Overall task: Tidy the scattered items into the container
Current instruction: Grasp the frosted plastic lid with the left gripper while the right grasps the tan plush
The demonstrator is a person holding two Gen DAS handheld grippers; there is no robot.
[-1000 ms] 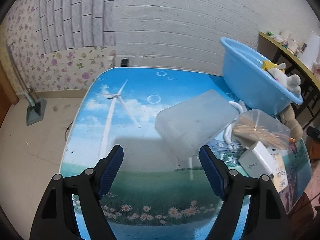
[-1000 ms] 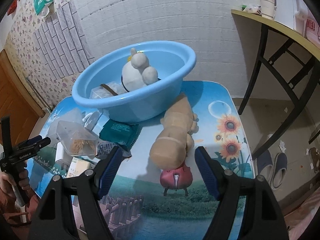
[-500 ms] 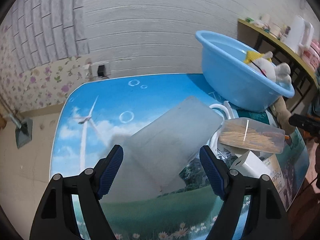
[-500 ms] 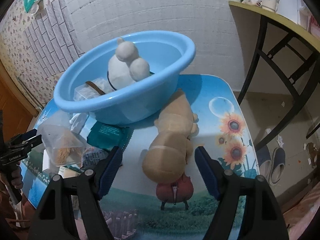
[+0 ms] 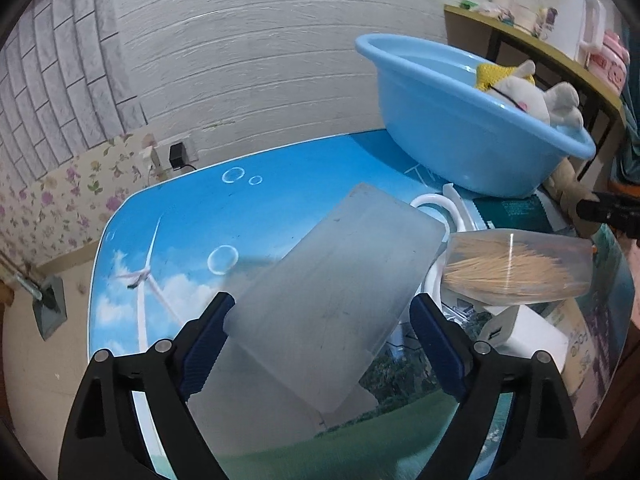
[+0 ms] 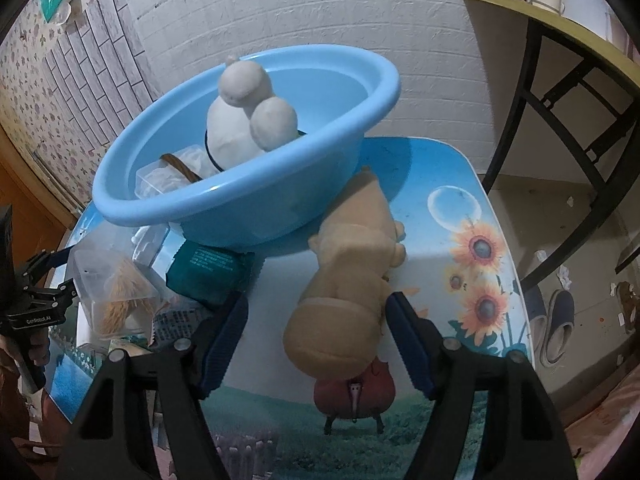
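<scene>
Both grippers are closing in beside the blue basin [image 6: 256, 200]: left gripper [image 5: 320, 344], jaws widening, straddling the frosted box [image 5: 336, 300]; right gripper [image 6: 316, 340], narrowing unclamped, should centre on the tan plush [image 6: 348, 280].

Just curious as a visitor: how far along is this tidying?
Barely started. Done: a white plush toy and a clear packet sit in the blue basin. In hand: the left claw, just opened wider, straddles a frosted box; the right claw closes around the tan plush. Left: toothpicks, green packet.
</scene>
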